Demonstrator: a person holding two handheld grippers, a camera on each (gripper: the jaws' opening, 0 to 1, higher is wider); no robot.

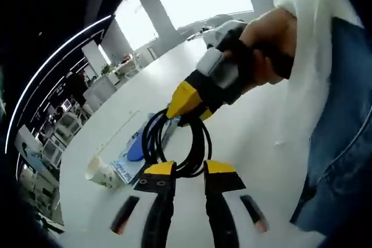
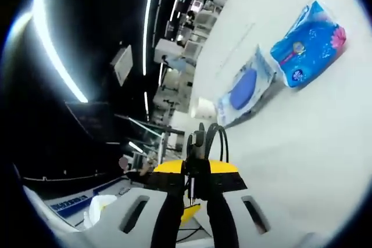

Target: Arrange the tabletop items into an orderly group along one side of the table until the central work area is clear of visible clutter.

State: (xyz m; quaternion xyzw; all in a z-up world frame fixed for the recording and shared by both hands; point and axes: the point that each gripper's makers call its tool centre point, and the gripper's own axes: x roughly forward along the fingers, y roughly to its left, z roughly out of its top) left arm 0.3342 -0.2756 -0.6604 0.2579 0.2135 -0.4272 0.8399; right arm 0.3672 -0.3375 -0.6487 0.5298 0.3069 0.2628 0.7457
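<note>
A broad white counter (image 1: 232, 114) carries everything. In the right gripper view a blue pack (image 2: 308, 36) with pink print lies flat on it, well apart from the near edge, and beside it a clear pouch (image 2: 247, 85) holding a blue oval disc. In the left gripper view a crumpled paper cup (image 1: 102, 172) lies on its side just beside the pouch. The cable (image 1: 177, 143) is black, glossy, wound into a loose round coil of several loops, and hangs above the counter. The right hand-held gripper (image 1: 186, 108), yellow-tipped, is clamped on the top of the coil; in its own view the strands stand pinched between its jaws. The left hand-held gripper (image 1: 189, 169) stands partly open, the coil's lower loops lying in its gap.
</note>
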